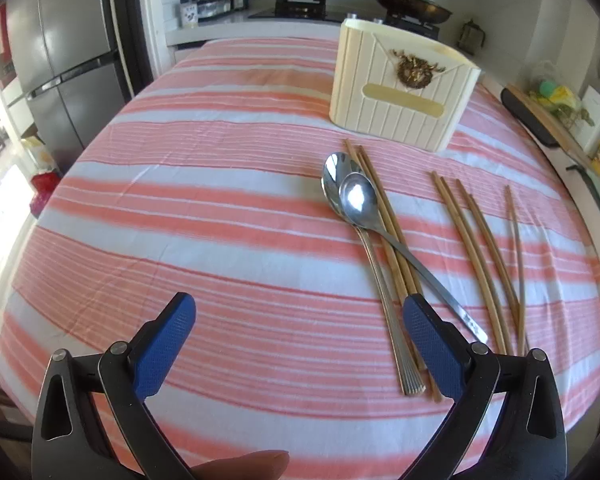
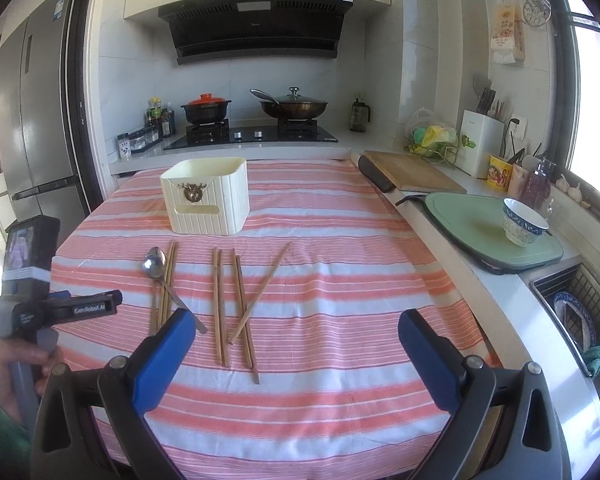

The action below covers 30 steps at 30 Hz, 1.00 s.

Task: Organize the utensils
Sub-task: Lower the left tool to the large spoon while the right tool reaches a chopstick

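Note:
Two steel spoons (image 1: pixel 354 196) lie overlapped across a pair of wooden chopsticks (image 1: pixel 384 220) on the pink-striped tablecloth. More chopsticks (image 1: pixel 476 256) lie to their right. A cream utensil holder (image 1: pixel 404 92) stands behind them. My left gripper (image 1: pixel 300 340) is open and empty, low over the cloth, its right finger beside the spoon handles. In the right wrist view the spoons (image 2: pixel 155 266), several chopsticks (image 2: pixel 236 304) and the holder (image 2: pixel 206 196) lie ahead. My right gripper (image 2: pixel 296 352) is open and empty, near the table's front.
A stove with a pot (image 2: pixel 206 108) and a pan (image 2: pixel 294 108) stands behind the table. At the right a counter holds a wooden board (image 2: pixel 416 176), a green board (image 2: pixel 488 232) with a bowl (image 2: pixel 524 222), and a sink (image 2: pixel 580 312). A fridge (image 1: pixel 64 68) stands at the left.

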Each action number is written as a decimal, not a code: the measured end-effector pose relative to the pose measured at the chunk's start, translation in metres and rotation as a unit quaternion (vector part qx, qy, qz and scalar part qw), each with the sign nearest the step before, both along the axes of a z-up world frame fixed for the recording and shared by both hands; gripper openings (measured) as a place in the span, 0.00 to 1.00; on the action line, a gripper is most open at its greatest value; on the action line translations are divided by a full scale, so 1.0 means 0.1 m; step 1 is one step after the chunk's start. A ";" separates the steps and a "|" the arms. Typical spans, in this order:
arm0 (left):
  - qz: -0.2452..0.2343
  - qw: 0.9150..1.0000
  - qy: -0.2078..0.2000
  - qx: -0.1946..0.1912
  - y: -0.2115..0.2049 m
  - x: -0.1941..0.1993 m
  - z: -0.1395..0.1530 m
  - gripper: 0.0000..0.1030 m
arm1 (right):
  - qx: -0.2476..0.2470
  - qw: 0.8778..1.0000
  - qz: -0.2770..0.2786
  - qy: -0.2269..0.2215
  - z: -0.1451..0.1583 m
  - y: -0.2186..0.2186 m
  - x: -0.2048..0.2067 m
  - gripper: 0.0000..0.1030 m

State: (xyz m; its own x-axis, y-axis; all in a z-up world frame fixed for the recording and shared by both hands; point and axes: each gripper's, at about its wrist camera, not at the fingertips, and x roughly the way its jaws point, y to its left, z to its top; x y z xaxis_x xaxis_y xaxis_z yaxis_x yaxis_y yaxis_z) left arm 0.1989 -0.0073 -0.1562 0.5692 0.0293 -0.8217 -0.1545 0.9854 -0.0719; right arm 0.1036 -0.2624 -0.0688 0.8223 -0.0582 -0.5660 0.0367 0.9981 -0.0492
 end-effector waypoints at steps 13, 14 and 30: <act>0.005 0.999 0.018 0.036 -0.10 0.45 -0.33 1.00 | -0.008 0.999 -0.013 0.038 -0.24 -0.21 0.52 1.00; 0.000 0.999 0.020 0.038 -0.08 0.46 -0.33 1.00 | -0.007 0.999 -0.005 0.038 -0.26 -0.21 0.58 1.00; -0.023 0.997 0.040 0.068 0.58 0.64 -0.32 1.00 | 0.109 0.967 0.085 0.216 -1.28 -0.01 2.24 0.29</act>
State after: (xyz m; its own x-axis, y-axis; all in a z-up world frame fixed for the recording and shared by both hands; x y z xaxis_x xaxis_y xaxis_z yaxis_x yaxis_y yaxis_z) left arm 0.2627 0.0503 -0.1887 0.5053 0.1197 -0.8546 -0.1095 0.9912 0.0741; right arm 0.3276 -0.2638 -0.1966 0.4937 0.2171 -0.8421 -0.1065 0.9761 0.1893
